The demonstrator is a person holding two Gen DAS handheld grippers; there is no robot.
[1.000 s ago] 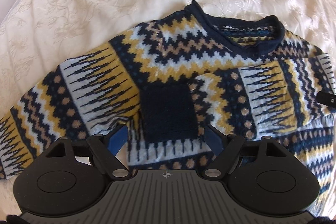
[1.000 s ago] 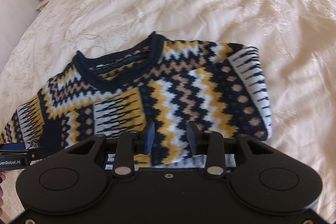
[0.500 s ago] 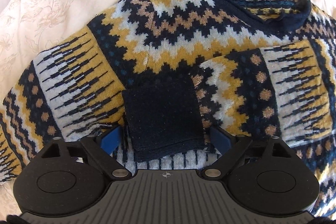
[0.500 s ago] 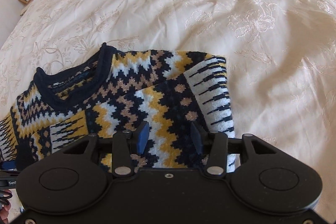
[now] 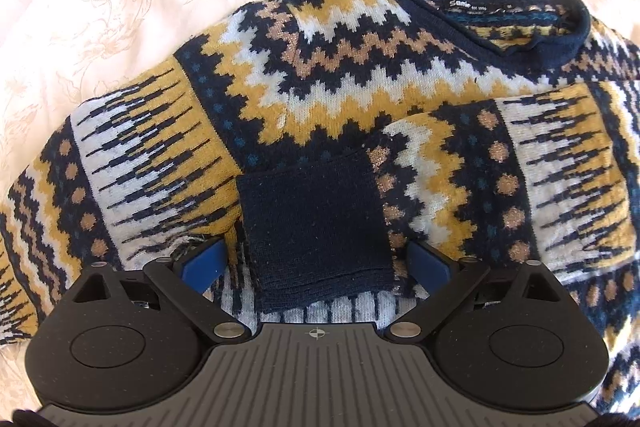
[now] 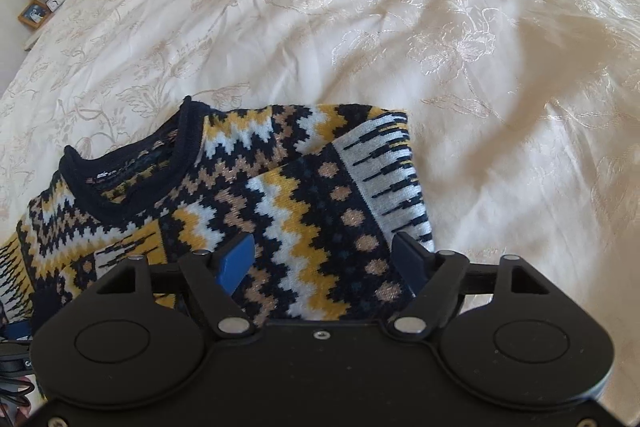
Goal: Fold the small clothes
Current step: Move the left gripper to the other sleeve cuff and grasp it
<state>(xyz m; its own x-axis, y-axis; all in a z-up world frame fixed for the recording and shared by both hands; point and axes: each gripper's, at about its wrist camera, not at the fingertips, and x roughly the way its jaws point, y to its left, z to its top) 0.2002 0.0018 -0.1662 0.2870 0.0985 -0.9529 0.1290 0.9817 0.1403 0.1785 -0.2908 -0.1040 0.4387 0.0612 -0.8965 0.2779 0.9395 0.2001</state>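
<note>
Your left gripper [image 5: 316, 263] fingers spread wide around the navy knitted cuff [image 5: 316, 227] at lower centre; your right gripper [image 6: 324, 259] fingers gape over the patterned navy-yellow-white sweater [image 6: 304, 211], gripping nothing.

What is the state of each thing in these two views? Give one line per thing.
Sweater: lying on the bedspread, partly folded.
Right-hand sleeve: folded across the chest, navy cuff on top.
Left-hand sleeve: not yet folded in.
Left tongs: open, around the cuff.
Right tongs: open, over the sweater.
</note>
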